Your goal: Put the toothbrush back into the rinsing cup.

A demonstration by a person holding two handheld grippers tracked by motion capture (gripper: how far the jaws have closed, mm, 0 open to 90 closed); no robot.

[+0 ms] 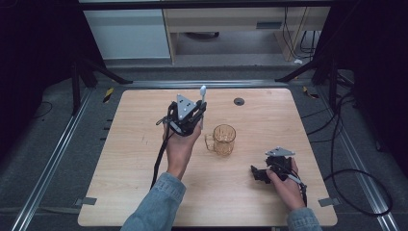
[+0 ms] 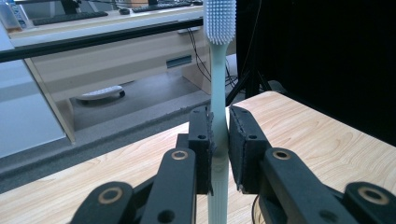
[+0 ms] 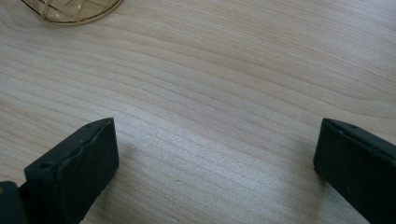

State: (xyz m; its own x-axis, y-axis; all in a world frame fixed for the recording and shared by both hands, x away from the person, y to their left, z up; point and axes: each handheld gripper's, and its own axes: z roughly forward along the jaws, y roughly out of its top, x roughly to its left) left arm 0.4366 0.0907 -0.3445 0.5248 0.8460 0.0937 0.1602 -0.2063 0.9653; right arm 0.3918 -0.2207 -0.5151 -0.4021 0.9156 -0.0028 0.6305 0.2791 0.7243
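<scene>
1. The toothbrush (image 2: pixel 218 93), pale green with a head of soft silicone-looking bristles, stands upright at the centre of the left claw view, bristle head at the top edge of the frame. In the high view it rises above the left claw (image 1: pixel 195 115), upper middle of the worktop (image 1: pixel 269 120).
2. It looks light and slim; the handle seems stiff plastic and smooth, so it could twist or slide between the pads. The hold sits low on the handle, which leaves a long free length above; a grip nearer the middle would likely steady it more.
3. The left claw is closed on the toothbrush handle, both black pads pressed against its sides.
4. The left hand (image 1: pixel 180 144) holds its claw raised off the worktop, forearm in a denim sleeve reaching in from the bottom centre of the frame.
5. An amber glass mug (image 1: pixel 223 140) with a cut pattern stands just right of that hand; it is probably heavy, hard and breakable, and its handle faces left.
6. The right claw (image 1: pixel 260 174) rests low at the lower right, jaws spread wide with nothing between them, bare wood beneath.
</scene>
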